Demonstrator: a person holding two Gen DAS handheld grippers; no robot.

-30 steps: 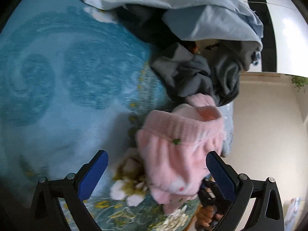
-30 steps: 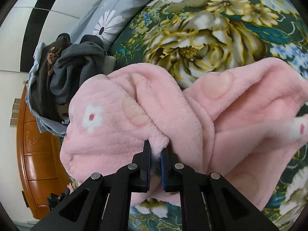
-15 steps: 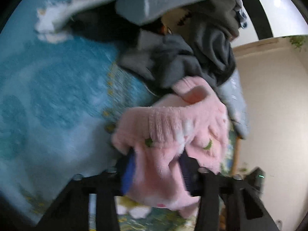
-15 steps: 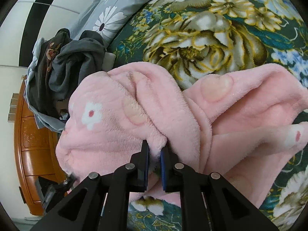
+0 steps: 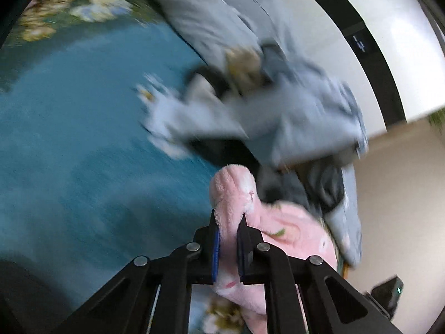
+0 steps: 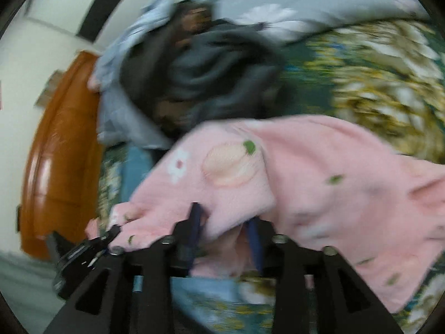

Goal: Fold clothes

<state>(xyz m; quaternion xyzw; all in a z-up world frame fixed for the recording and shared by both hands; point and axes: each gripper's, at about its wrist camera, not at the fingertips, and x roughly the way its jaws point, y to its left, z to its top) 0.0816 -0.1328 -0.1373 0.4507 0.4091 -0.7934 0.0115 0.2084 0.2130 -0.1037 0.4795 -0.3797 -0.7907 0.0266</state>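
Firmly, left tool pinches pink garment; right tool parted.

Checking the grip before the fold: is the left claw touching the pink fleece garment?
Touching. The left wrist view shows the left claw shut on a bunched fold of the pink fleece garment, which fills the space between both blue pads.

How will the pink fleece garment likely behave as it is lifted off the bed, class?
Probably floppy: the pink fleece garment drapes and sags beyond the right gripper. Likely light and unlikely to slip, since the left gripper pinches one fluffy edge.
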